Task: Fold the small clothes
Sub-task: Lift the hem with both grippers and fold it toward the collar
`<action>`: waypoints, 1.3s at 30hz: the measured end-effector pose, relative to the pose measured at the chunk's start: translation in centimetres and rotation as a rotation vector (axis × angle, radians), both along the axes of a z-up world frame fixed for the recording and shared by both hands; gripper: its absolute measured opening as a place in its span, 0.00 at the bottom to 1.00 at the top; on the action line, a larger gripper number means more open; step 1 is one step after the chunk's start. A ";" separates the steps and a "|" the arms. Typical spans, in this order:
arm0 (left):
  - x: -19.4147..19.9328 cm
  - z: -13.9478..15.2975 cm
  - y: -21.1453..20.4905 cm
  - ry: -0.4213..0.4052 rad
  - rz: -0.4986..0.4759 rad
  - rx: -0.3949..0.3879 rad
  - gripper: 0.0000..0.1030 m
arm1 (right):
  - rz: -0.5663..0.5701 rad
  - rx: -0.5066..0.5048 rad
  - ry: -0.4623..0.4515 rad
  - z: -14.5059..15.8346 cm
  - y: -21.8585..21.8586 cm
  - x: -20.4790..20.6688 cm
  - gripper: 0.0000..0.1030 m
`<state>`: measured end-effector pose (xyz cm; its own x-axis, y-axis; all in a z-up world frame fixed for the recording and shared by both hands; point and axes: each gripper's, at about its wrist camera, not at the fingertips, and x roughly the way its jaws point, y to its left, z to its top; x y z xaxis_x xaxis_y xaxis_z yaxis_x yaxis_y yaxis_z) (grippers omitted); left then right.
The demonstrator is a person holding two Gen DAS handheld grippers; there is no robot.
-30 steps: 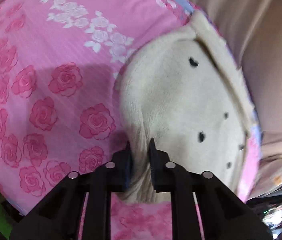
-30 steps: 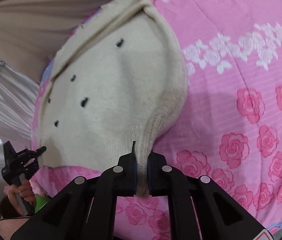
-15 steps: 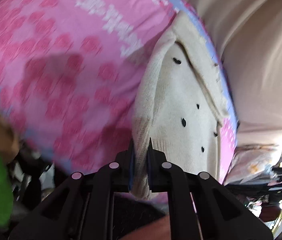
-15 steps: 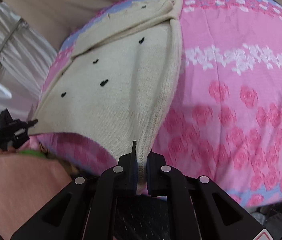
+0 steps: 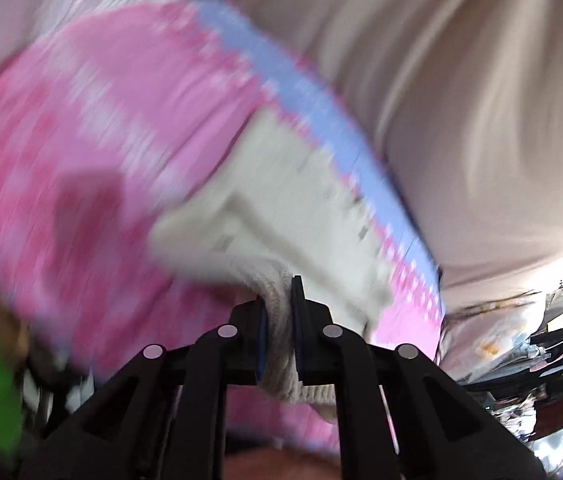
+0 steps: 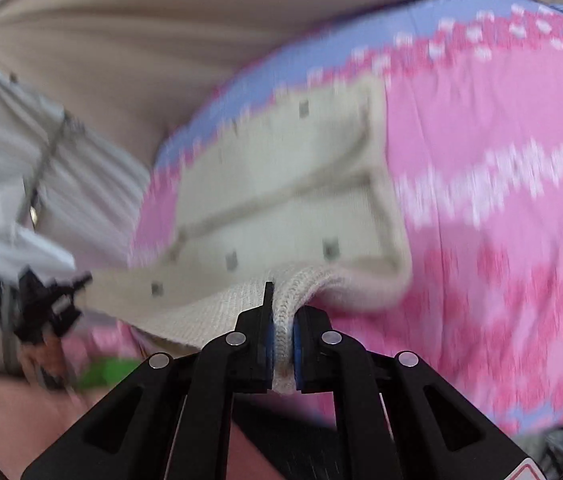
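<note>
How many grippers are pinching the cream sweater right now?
2. The left gripper clamps one ribbed corner of the cream sweater; the right gripper clamps the other.

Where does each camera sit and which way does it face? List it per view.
Left wrist: on the left gripper, looking down along its fingers at the cream sweater on the pink sheet; jaws clamp the knit hem.
Right wrist: on the right gripper, same downward look; jaws clamp the hem.
Shared: sweater, sheet, beige curtain.
</note>
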<state>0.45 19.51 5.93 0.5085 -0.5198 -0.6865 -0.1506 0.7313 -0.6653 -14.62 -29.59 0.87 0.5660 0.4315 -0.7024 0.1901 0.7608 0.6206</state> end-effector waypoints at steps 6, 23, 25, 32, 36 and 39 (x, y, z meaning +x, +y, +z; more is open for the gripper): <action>10.1 0.0 -2.7 -0.131 0.001 0.050 0.09 | -0.201 0.059 -0.137 -0.2 -4.7 10.2 0.06; 29.0 -10.9 -8.1 0.040 0.036 0.244 0.10 | -0.334 0.071 0.089 -9.0 -8.4 26.4 0.12; 29.9 -12.6 -8.0 0.074 0.036 0.244 0.14 | -0.325 0.039 0.120 -9.4 -8.3 27.3 0.14; 26.2 -10.7 -5.9 -0.081 0.094 0.223 0.43 | -0.347 -0.093 -0.062 -5.3 -6.5 24.6 0.60; 22.6 -8.4 -6.7 -0.161 0.017 0.204 0.48 | -0.307 -0.154 -0.124 -3.5 -4.9 22.7 0.58; 21.4 -9.6 -9.7 -0.114 -0.147 0.191 0.48 | -0.128 -0.195 -0.106 -4.0 -1.3 23.2 0.37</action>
